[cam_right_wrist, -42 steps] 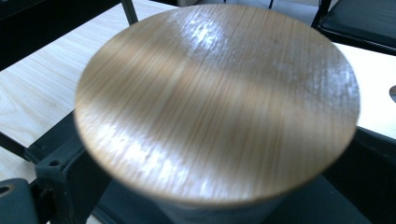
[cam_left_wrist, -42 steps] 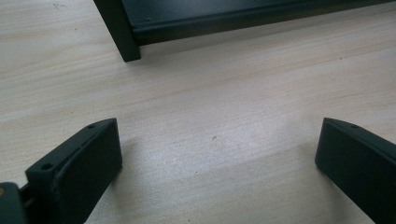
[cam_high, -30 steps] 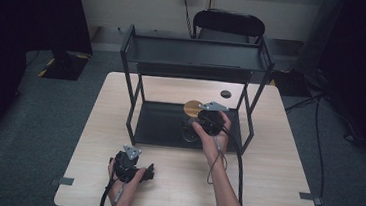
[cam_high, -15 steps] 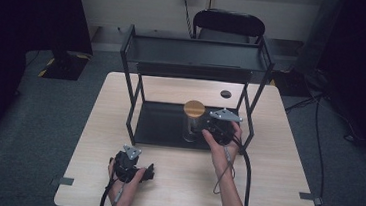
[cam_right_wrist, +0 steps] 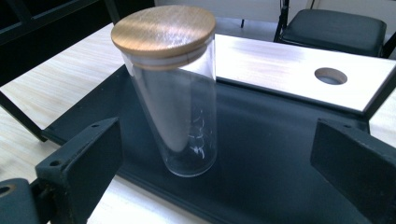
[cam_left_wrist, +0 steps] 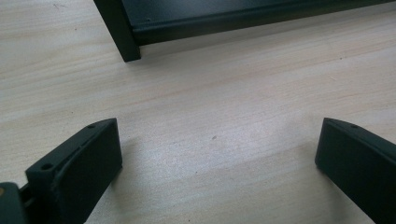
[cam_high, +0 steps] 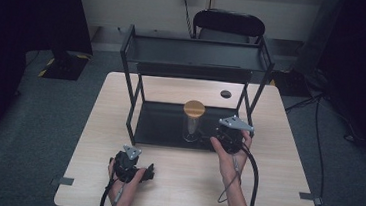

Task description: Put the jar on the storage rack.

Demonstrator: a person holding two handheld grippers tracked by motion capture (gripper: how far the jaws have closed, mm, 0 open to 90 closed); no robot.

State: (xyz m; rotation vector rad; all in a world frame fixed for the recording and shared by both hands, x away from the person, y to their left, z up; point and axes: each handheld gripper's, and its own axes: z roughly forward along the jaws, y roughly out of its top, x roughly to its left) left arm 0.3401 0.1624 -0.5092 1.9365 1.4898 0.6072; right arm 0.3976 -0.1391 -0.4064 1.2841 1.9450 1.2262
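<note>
We look down on a pale wooden table (cam_high: 263, 190) carrying a black two-tier metal rack (cam_high: 195, 59). A tall clear glass jar with a round bamboo lid (cam_high: 192, 121) stands upright on the rack's black bottom tray (cam_high: 159, 126), toward its front edge. The right claw (cam_high: 218, 136) sits at three o'clock from the jar, just beside it and not touching. In the right gripper view the jar (cam_right_wrist: 175, 88) stands ahead of the widely spread jaws, empty apart from scuffs near its base. The left claw (cam_high: 151, 173) rests on the table at seven o'clock from the jar, well apart, its jaws also spread over bare wood (cam_left_wrist: 210, 140). We judge the jar has just been set down and the hand is drawing clear. Next, the right claw should back straight off without knocking the jar.
</note>
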